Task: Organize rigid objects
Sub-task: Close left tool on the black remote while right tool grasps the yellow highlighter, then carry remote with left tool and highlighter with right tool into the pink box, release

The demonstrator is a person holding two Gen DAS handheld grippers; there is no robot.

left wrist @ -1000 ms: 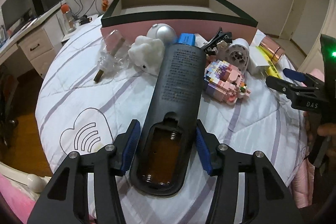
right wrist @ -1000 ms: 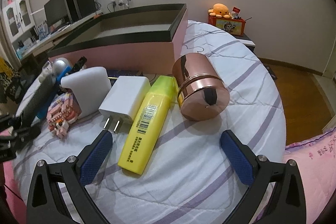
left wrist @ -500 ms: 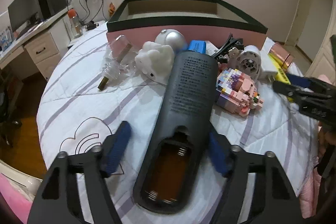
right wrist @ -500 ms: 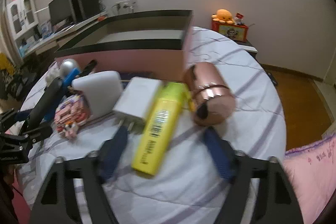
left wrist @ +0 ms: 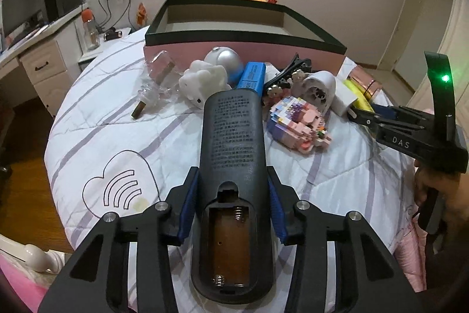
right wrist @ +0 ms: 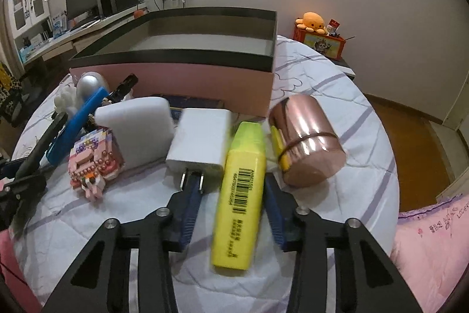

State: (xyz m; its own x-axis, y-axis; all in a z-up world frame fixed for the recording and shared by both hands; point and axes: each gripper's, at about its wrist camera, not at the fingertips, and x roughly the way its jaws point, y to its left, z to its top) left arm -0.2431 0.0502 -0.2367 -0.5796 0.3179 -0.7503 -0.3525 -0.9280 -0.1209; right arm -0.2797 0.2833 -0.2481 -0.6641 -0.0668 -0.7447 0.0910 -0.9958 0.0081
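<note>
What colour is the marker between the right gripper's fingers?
Bright yellow, with a lime-green cap and a black barcode: the marker, best seen in the right wrist view.

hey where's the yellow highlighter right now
In the right wrist view the yellow highlighter lies between the right gripper's pads, with the white charger and the rose-gold canister flanking it.

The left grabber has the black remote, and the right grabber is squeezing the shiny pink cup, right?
Not quite. The left gripper does have the black remote, but the right gripper is closing around the yellow highlighter, not the shiny pink cup, which lies beside it. The right wrist view shows this.
</note>
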